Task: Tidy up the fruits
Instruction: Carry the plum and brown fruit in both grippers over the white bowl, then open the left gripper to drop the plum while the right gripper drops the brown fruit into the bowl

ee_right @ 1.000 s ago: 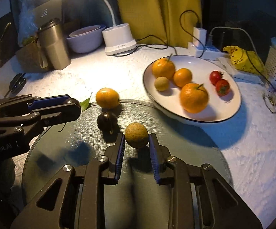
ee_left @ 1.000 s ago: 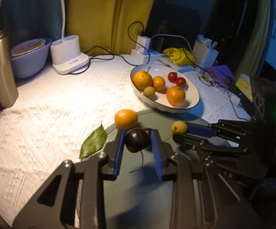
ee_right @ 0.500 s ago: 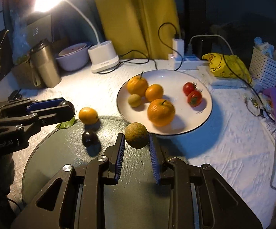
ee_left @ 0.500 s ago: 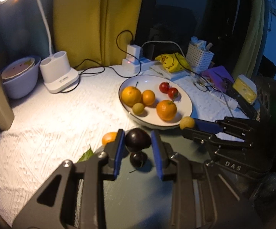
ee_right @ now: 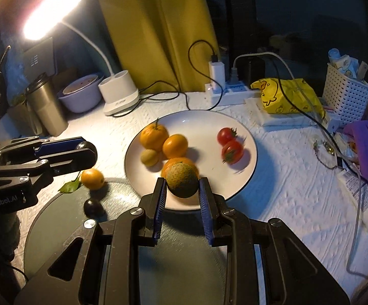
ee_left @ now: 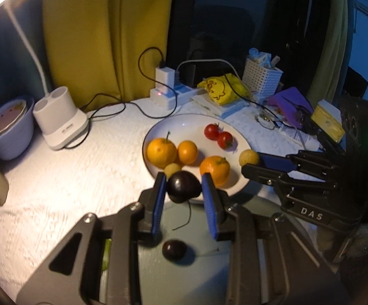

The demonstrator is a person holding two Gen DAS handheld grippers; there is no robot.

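White plate [ee_right: 239, 178] is your landmark: three oranges, two tomatoes and one small yellowish fruit on it. Only your right view shows the fourth orange [ee_right: 92, 178] left of it. Your left gripper [ee_left: 184, 190] pinches a dark plum [ee_left: 183, 186], your right gripper [ee_right: 182, 190] a tan fruit [ee_right: 182, 183], both over its near rim.

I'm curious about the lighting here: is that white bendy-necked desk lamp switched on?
On. The white gooseneck desk lamp has a brightly glowing head, and it casts strong light and shadows over the white textured tablecloth around the round white plate.
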